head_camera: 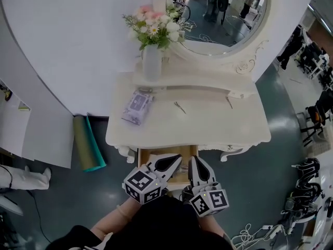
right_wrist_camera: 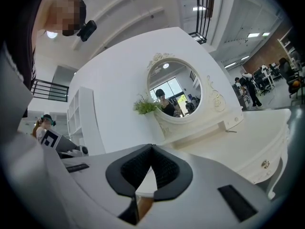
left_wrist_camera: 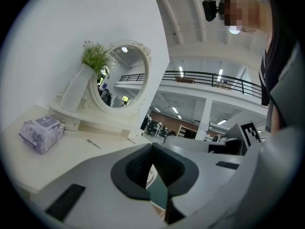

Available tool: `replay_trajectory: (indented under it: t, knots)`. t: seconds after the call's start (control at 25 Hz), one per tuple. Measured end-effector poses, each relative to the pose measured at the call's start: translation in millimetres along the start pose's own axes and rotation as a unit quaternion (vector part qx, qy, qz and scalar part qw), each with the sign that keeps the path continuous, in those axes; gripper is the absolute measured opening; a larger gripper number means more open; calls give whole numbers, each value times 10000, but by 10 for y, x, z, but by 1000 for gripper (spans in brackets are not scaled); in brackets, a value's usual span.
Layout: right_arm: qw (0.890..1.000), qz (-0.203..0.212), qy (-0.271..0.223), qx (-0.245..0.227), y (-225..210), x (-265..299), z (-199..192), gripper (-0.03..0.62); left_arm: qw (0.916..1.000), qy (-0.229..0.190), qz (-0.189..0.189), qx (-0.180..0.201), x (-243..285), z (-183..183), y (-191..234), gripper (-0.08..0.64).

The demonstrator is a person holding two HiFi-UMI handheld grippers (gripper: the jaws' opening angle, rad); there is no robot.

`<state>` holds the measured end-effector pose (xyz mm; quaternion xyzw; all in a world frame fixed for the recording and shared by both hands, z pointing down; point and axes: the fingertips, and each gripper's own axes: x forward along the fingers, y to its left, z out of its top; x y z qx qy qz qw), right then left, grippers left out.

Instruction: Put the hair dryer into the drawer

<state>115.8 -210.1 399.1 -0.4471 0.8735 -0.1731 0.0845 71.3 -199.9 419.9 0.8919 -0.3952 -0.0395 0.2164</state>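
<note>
White dressing table point(head_camera: 208, 123) with purple tissue pack point(head_camera: 137, 107), flower vase point(head_camera: 152, 62), two small pins point(head_camera: 180, 107)

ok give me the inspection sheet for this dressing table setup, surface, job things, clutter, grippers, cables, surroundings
surface: white dressing table, top mostly bare, oval mirror at the back.
job's things: drawer under the front edge stands open, wood inside showing; hair dryer not seen in any view.
clutter: purple wipes pack, vase of flowers, two small metal clips on the top.
grippers: left gripper and right gripper side by side at the open drawer, both with jaws shut and nothing between them.
cables: loose cables on the floor at lower right.
surroundings: rolled green mat against the wall left of the table; dark floor.
</note>
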Motion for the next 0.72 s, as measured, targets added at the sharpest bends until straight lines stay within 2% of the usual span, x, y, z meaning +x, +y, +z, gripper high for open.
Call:
replay_trajectory:
  t: [0.44, 0.72]
  knots:
    - [9997, 169, 169, 12, 49, 26, -46, 25, 9999, 5, 139, 59, -54, 14, 52, 11]
    - [9985, 256, 440, -204, -43, 73, -145, 25, 9996, -9, 281, 26, -138, -42, 134, 11]
